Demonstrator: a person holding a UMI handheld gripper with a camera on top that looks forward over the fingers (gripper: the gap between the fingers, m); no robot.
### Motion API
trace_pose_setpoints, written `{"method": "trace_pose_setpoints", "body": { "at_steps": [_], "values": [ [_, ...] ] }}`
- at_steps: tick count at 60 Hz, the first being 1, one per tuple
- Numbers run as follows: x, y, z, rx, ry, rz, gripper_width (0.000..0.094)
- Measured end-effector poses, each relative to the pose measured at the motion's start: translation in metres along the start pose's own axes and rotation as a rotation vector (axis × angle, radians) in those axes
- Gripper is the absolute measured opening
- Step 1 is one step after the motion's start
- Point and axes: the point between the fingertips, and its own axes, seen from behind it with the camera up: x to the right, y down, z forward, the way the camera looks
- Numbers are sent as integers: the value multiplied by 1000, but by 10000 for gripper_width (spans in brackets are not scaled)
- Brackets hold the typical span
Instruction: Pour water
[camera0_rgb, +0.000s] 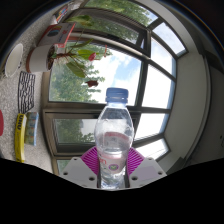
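Clear plastic bottle (114, 140) with a pale blue cap stands upright between the two fingers of the hand-held gripper (113, 172), its lower part set against the magenta pads (98, 160) on either side. Both pads appear to press on the bottle, so the hand-held gripper is clenched on it. The bottle's base is hidden behind the fingers, so whether it rests on anything cannot be told. Beyond the bottle is a large window (140, 70) with dark frames, showing sky and green trees. A white radiator (27, 88) hangs on the wall to the left, with a yellow thing (19, 131) below it.
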Motion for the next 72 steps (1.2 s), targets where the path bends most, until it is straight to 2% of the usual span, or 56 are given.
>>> {"method": "trace_pose_setpoints", "body": {
  "at_steps": [8,16,22,31,36,43,49,56,64,72],
  "values": [
    [-44,-88,8,249,-53,-310,310],
    [-106,-146,-4,460,-103,-544,309],
    [-143,-166,-17,560,-134,-651,309],
    [-171,-181,-30,620,-162,-705,309],
    [-166,-179,-27,611,-170,-663,311],
    [-127,-174,-10,549,-152,-469,312],
    [-60,-159,10,430,-120,-133,309],
    [1,-131,15,305,-157,451,311],
    [3,-100,13,197,-289,1025,311],
    [-70,-85,-5,72,-478,1387,311]
  ]
}}
